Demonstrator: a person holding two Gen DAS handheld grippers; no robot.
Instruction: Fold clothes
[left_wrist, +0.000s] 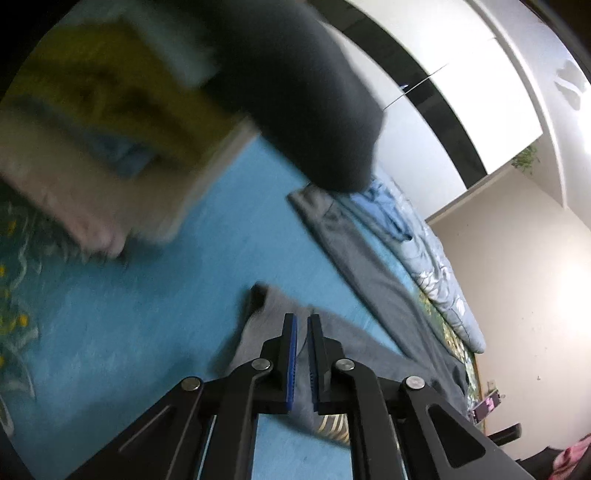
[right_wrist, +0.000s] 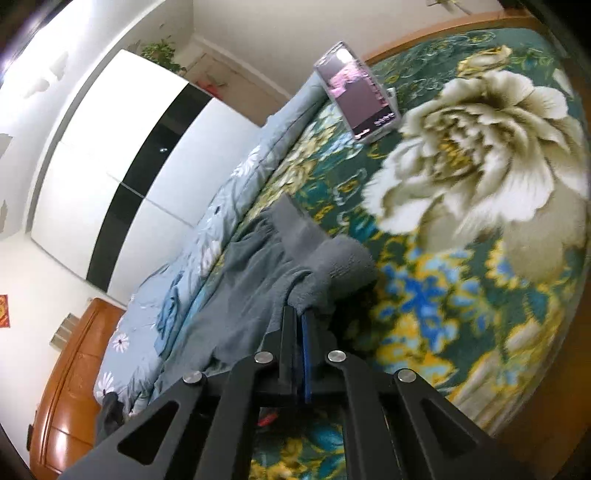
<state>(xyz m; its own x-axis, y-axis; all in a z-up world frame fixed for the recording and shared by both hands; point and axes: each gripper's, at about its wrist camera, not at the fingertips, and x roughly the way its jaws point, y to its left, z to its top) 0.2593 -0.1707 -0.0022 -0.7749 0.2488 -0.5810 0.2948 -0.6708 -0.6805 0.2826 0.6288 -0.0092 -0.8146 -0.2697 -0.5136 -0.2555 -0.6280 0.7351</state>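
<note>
Both claws on the grey garment.
Your left claw pinches cloth, narrow gap; your right claw clamps its hem at 12 o'clock.

Both views are heavy fisheye, so straight edges bow hard and the corners go to black vignette. Left wrist view is the rough one: the whole upper left is motion-smeared, the yellow and pale shapes there are just streaks, and a dark blob close to the lens is totally out of focus. There's a blown-out glare patch on the wall at far right. The right wrist view is sharper in the middle, softer toward the right edge of the floral blanket. The white wardrobe is overexposed, and the wooden headboard shows a shiny highlight.
</note>
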